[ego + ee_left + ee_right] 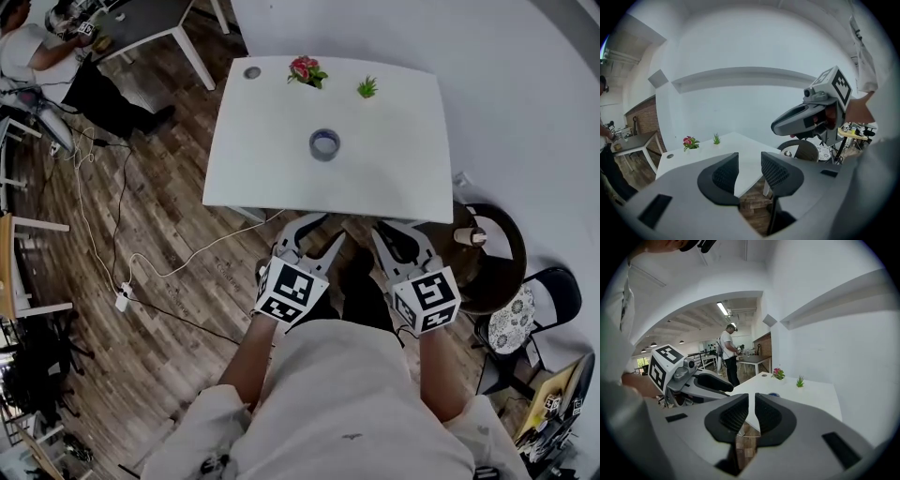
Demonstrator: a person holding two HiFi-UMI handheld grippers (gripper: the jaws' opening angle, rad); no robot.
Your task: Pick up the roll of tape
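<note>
The roll of tape (324,144) is a grey-blue ring lying flat near the middle of the white table (403,178). In the right gripper view the tape (773,394) shows as a small blue spot just beyond the jaws. Both grippers hang in front of the table's near edge, off the tabletop and well short of the tape. My left gripper (314,236) (749,161) is open with nothing between its jaws. My right gripper (401,236) (751,400) has its jaws a narrow slit apart, also empty. The left gripper view does not show the tape.
A pink flower pot (307,70) and a small green plant (367,87) stand at the table's far edge, beside a cable hole (252,72). A dark round chair (495,255) sits right of the table. Cables and a power strip (122,301) lie on the floor at left. A person (37,56) works at another table.
</note>
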